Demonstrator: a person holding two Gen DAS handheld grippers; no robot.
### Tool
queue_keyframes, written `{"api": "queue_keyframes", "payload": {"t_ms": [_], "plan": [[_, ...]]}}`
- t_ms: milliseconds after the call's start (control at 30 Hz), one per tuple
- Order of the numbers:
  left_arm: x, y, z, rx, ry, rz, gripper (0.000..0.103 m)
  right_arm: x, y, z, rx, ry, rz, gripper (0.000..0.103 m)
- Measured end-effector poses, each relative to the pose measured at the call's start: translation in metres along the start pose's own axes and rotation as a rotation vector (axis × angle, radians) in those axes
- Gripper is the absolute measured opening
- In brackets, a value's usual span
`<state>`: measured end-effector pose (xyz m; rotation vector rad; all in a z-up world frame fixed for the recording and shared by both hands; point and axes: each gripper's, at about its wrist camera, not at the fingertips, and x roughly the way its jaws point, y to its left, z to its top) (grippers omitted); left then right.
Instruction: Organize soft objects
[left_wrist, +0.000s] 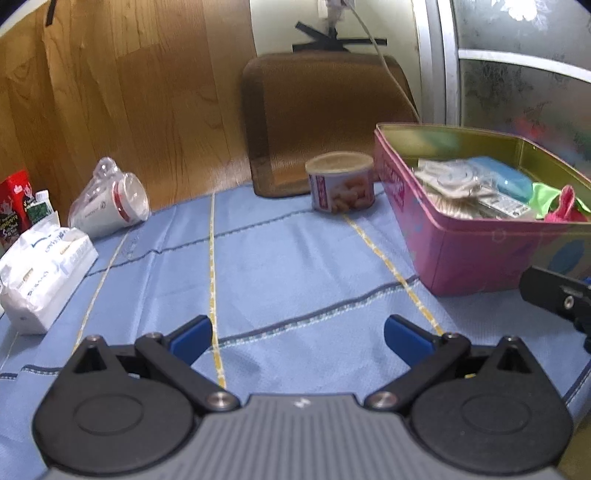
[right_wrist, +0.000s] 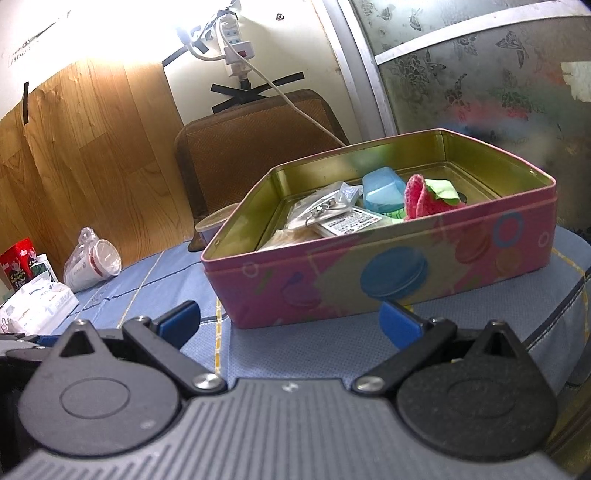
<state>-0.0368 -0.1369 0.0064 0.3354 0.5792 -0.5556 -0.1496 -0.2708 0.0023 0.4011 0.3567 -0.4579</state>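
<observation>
1. While both tools hang low over the desk (left_wrist: 288, 266), which is covered by a blue cloth with yellow and dark stripes, the left tongs (left_wrist: 298, 338) stand wide apart with nothing between the blue pads.
2. The right tongs (right_wrist: 290, 319) are likewise spread wide and hold nothing, their tips just in front of the pink tin (right_wrist: 369, 280).
3. The pink tin sits on the right part of the desk, lid off, its inside gold-coloured.
4. Inside it lie a pink knitted piece (right_wrist: 419, 201) with a green cloth (right_wrist: 441, 188) touching it, a blue plastic box (right_wrist: 382, 192) beside them, and clear packets and a printed card (right_wrist: 349, 221) towards the near-left corner.
5. A small round can (left_wrist: 341, 182) stands just beside the tin's far-left corner, in front of a brown woven board (left_wrist: 325, 118) leaning on the wall.
6. At the left edge of the desk lie a white tissue pack (left_wrist: 40, 277), bagged paper cups (left_wrist: 110, 203) on their side, and a red carton (left_wrist: 13, 206).
7. In the left view, part of the other tool shows black at the right edge.
</observation>
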Motion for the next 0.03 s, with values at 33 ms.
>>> {"api": "queue_keyframes", "payload": {"t_ms": [33], "plan": [[-0.0002,-0.0002,0.0006,0.006,-0.001,-0.001,0.103,0.0002,-0.0002,-0.0001,-0.002,-0.001,0.0,0.103]]}}
